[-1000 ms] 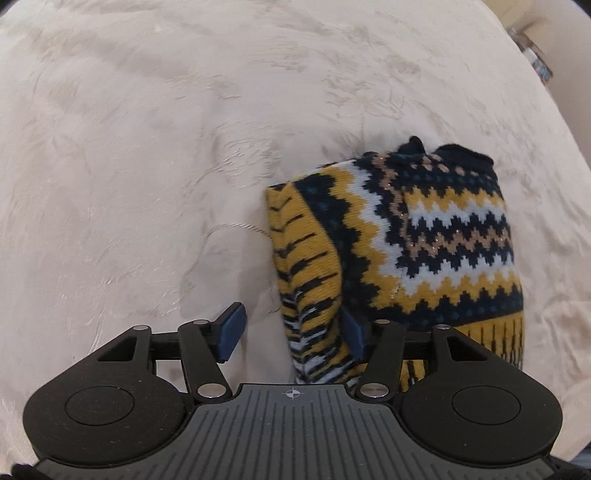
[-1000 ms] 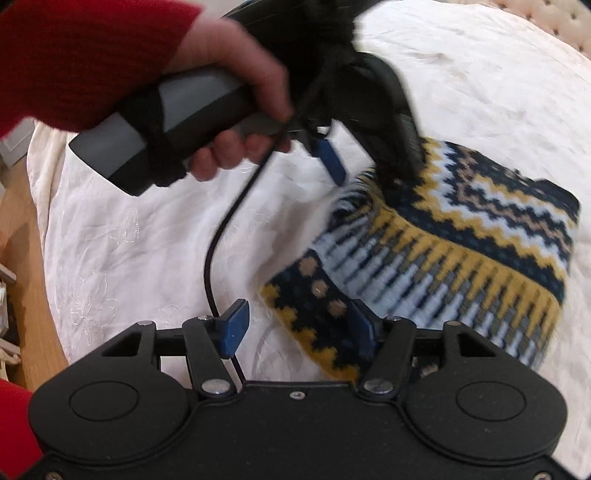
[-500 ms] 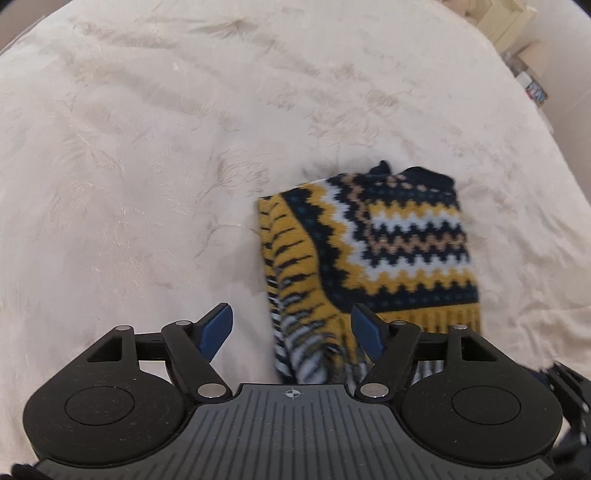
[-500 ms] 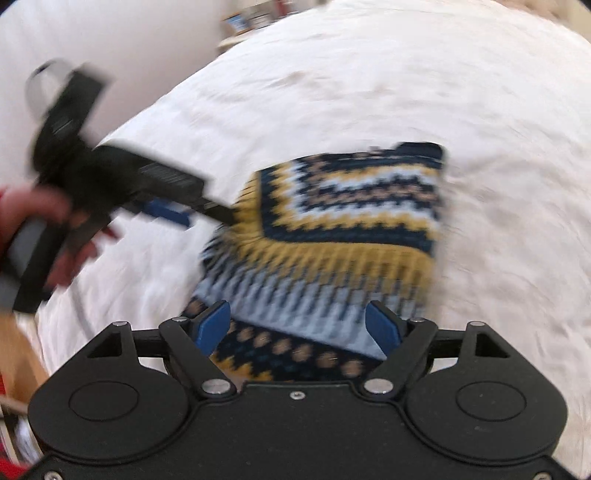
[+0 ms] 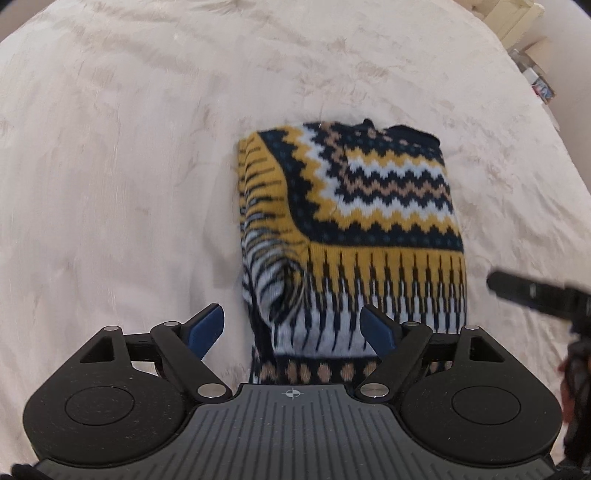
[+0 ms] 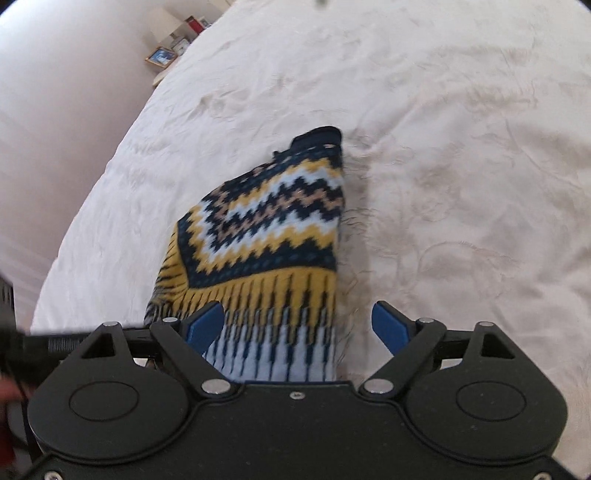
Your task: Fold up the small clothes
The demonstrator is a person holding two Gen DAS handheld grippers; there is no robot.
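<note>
A small knitted sweater [image 5: 354, 221] in navy, yellow, white and tan zigzags lies folded into a rectangle on a cream bedspread [image 5: 129, 147]. My left gripper [image 5: 293, 326] hovers over its near hem, jaws opening, blue pads [image 5: 207, 326] clear of the knit. In the right wrist view the same sweater [image 6: 273, 236] lies ahead; my right gripper [image 6: 295, 325] is above its near right edge, jaws opening, pads [image 6: 388, 325] touching nothing. The right gripper's black tip [image 5: 532, 291] pokes in at the left view's right edge.
The bedspread [image 6: 461, 166] spreads wide around the sweater. A pale wall and a shelf with a framed picture [image 6: 160, 57] stand beyond the bed's far left edge. Boxes [image 5: 517, 26] sit past the bed's upper right corner. The left gripper's body [image 6: 22, 343] shows at the left edge.
Both grippers let go of the sweater, spread their jaws and drew back, so the folded sweater lies free. The right view rolled and swung, and the hand and left gripper left its middle.
</note>
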